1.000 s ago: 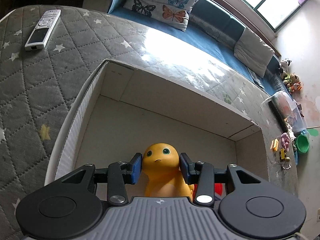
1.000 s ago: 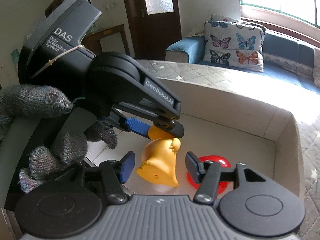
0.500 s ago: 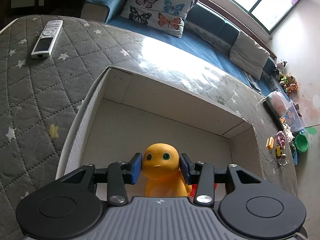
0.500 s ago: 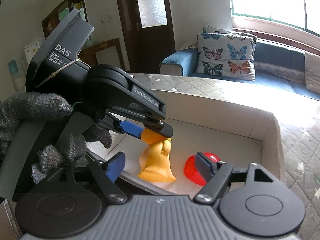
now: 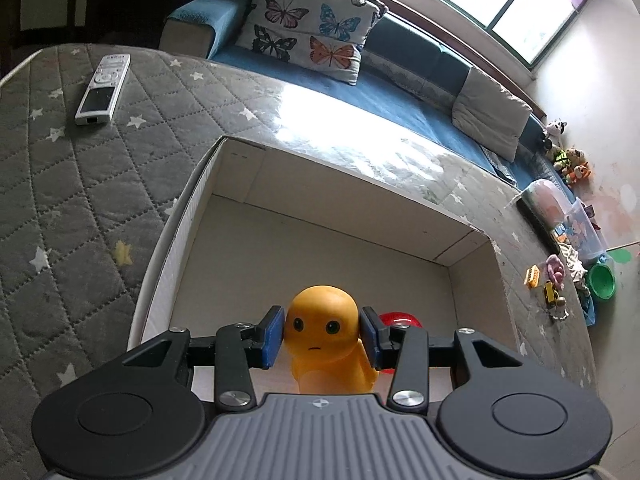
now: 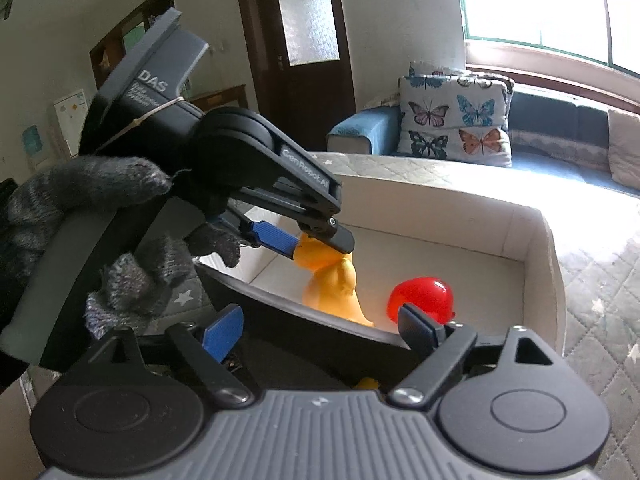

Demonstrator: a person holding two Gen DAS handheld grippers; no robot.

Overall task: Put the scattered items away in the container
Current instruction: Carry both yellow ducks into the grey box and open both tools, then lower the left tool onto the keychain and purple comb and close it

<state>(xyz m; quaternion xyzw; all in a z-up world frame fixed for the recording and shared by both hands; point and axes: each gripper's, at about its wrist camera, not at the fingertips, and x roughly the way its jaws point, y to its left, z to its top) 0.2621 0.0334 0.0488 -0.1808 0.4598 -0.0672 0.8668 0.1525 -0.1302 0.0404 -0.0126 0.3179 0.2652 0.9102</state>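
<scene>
Lying far left on the grey star-quilted cover [image 5: 60,208] — a white remote control [image 5: 103,89]. Sitting further right, the open white cardboard box [image 5: 320,196]. Clamped on the round head of the yellow rubber duck-like toy [image 5: 323,340] over the box floor: left gripper [image 5: 323,336], pads pressing both sides. Resting beside it, a red plastic ball [image 6: 422,298]. Gaping wide with nothing between — right gripper [image 6: 320,326], jaws having just been opening.

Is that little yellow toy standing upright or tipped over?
Upright: the yellow toy has its head on top, clamped between the left gripper's jaws, over the box.
</scene>
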